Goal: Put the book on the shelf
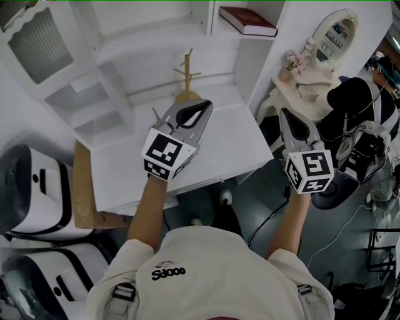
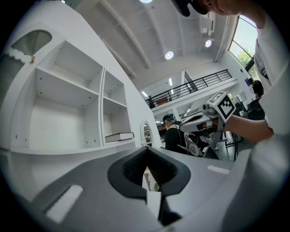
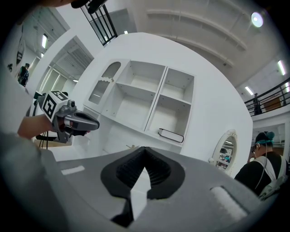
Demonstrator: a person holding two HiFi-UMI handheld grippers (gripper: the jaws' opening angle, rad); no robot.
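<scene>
Head view showed the book (image 1: 248, 20) lying flat in the right box of the shelf (image 1: 209, 15), far ahead of both tools. Its long side ran left to right. The right gripper (image 1: 285, 116) was nearer to it than the left gripper (image 1: 201, 107). The shelf wall hid the book's left end.

Left gripper view showed its jaws pressed together with nothing between them. The book (image 2: 119, 136) looked small, up and to the left.

Right gripper view showed those jaws together too, holding nothing. The book (image 3: 171, 135) sat just above them, too small to read.
</scene>
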